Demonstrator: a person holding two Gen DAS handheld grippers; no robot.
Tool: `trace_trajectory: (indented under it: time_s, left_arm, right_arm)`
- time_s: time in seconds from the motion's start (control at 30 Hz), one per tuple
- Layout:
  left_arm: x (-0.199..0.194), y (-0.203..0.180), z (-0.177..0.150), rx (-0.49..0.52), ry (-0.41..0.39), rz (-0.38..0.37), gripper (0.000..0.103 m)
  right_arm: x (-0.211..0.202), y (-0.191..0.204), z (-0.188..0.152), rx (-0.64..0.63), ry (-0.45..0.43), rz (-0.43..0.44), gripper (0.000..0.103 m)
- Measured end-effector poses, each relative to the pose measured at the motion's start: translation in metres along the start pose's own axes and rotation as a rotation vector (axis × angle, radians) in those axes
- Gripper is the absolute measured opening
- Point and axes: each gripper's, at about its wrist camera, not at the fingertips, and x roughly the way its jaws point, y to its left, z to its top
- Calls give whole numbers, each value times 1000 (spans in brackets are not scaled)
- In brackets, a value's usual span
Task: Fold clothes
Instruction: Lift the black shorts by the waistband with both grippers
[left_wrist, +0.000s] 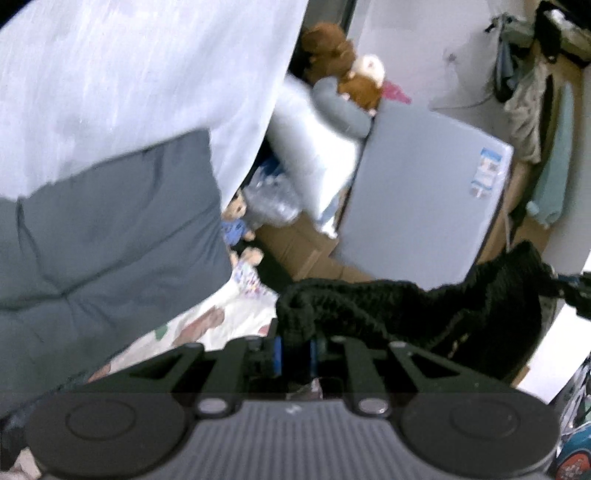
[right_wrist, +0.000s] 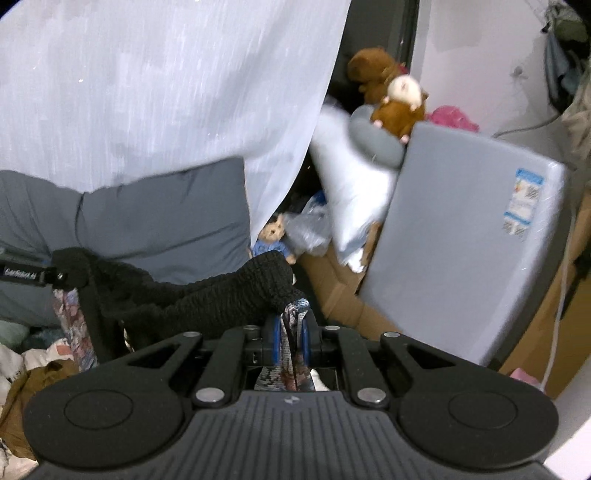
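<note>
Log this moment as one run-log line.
step: lift garment | left gripper: shut on black knit garment | right gripper: shut on garment | garment: held up between both

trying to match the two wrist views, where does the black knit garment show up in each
Left wrist: black knit garment runs from lower centre, at the left gripper, to the right edge.
Right wrist: it runs from centre, at the right gripper, to the left edge.
Shared landmark: brown plush toy.

My matt black plastic left claw (left_wrist: 297, 349) bites coarse, nubbly black knit (left_wrist: 406, 310); beside it, smooth grey quilted cloth cushion (left_wrist: 110, 236), sheer white curtain (left_wrist: 129, 74).
</note>
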Motion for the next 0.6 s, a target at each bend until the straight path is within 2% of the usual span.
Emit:
trace_trajectory:
  time_s: [0.23,0.37,0.6]
  left_arm:
    - [-27,-34,22,61,-69,-44,14]
    - [-40,-54,26,75,-89,-90,14]
    - [-62,-76,31,87,-106,-162,14]
  right_arm:
    - [-66,-10,9,8,-52,-38,12]
    - [-117,-16,10,-2,-78,-59,12]
    - [-171,-22,1,-18,-95,-82,12]
